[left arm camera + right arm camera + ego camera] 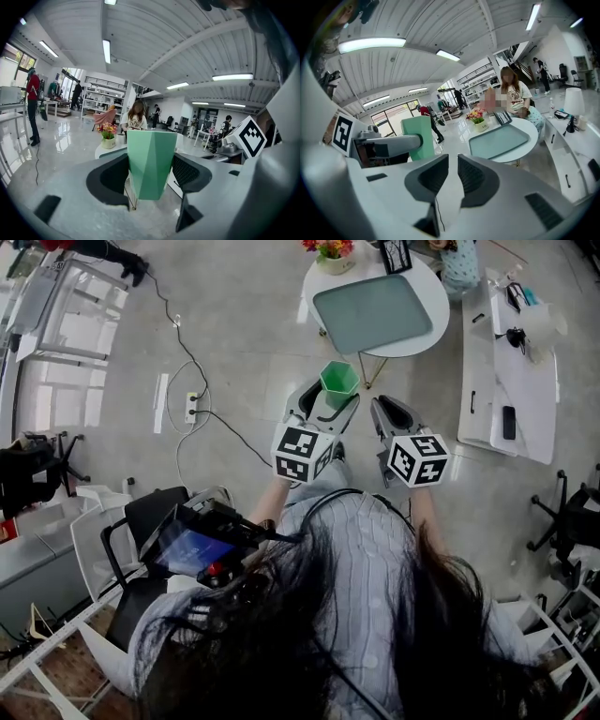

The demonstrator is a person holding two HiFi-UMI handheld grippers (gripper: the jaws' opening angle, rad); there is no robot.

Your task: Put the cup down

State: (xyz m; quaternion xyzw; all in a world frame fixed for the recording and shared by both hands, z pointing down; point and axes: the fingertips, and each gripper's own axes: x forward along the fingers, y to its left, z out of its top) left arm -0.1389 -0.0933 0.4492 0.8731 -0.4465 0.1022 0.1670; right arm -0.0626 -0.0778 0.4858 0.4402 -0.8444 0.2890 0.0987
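the left gripper was clamped on the green cup, upright in the air, short of the table; the right gripper was almost together, empty; setting down was not yet done

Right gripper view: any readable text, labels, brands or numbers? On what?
No text here can be read.
Flower pot: dark print, too small to read.
Seated person's shirt: printed graphic, too blurred to read.
Marker cube: black-and-white square code, no letters or digits.
Green cup: plain, no label showing.
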